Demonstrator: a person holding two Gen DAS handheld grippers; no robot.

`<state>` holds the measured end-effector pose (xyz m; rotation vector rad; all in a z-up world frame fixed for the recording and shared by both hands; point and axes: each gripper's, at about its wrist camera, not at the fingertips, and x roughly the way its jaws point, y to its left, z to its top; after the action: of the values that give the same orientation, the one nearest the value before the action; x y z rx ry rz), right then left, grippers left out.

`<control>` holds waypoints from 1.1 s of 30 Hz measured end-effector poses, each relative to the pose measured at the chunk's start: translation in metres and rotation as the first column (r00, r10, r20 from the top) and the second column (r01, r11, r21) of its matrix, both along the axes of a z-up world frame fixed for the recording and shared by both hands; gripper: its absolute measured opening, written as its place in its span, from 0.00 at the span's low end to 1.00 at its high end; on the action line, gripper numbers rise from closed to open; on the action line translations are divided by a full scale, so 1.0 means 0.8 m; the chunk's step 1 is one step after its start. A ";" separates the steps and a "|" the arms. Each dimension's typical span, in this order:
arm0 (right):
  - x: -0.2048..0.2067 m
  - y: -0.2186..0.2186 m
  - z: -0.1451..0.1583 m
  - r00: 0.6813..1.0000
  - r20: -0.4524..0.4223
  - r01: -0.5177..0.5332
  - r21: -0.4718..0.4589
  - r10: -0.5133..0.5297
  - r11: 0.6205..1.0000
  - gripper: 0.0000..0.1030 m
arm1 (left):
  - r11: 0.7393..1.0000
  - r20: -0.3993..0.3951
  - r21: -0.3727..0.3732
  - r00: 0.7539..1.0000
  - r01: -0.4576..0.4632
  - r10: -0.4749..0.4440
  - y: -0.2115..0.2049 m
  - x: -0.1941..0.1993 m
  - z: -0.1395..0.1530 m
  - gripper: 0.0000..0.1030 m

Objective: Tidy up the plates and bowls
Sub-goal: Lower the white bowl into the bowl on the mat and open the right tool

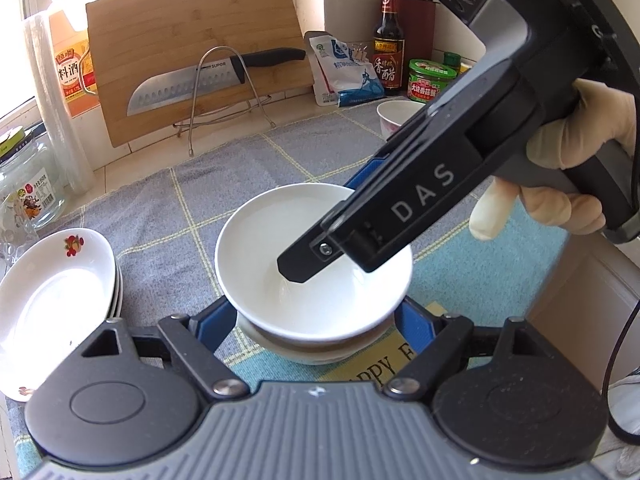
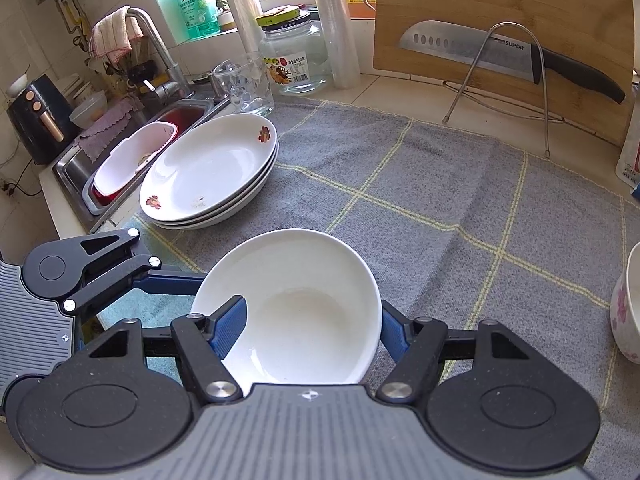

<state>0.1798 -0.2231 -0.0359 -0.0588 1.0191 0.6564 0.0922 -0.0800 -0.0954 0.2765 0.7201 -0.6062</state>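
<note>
Over the grey checked towel (image 2: 440, 200), right hand-held gripper (image 2: 312, 330) is clamped on the white bowl (image 2: 296, 304): one blue pad inside the wall at 9 o'clock, the other outside at 3 o'clock. Left view shows the same bowl (image 1: 316, 264) sitting on or just above at least one more bowl (image 1: 312, 350); can't tell if it's fully seated. Left hand-held gripper (image 1: 316, 320) straddles that lower stack, blue fingers at 9 and 3 o'clock; can't tell if the pads press or just bracket it.

Progress, my read:
- Plates done or near done: three flower-print plates (image 2: 212, 172) stacked at 10 o'clock in the right view, on the towel edge by the sink (image 2: 100, 168).
- Bowls mid-way: white bowl going onto the stack now.
- Left: the flowered bowl (image 2: 628, 308) at 3 o'clock in the right view, standing alone and well apart from the stack. Likely next.

Containers:
- White bowl: empty, faint ring on the bottom.
- Top plate: empty, small smudge near the rim.
- Sink: a red-and-white tub (image 2: 132, 160), tilted; contents unclear.
- Glass jar (image 2: 296, 56) with green lid at 12 o'clock: looks empty.
- Clear tumbler (image 2: 244, 84) beside it: empty.

Back of counter: cutting board (image 2: 500, 20) with knife (image 2: 500, 52) on a wire rack, clear of the work.
</note>
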 end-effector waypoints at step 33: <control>-0.022 -0.048 0.032 0.986 0.140 0.091 -0.024 -0.087 0.996 1.00 | 0.996 0.095 -0.047 0.993 0.077 -0.072 -0.020 -0.025 0.036 0.87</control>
<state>0.1626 -0.2611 -0.0101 -0.0835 0.8921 0.5479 0.0722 -0.0964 -0.0667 0.2839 0.6056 -0.6776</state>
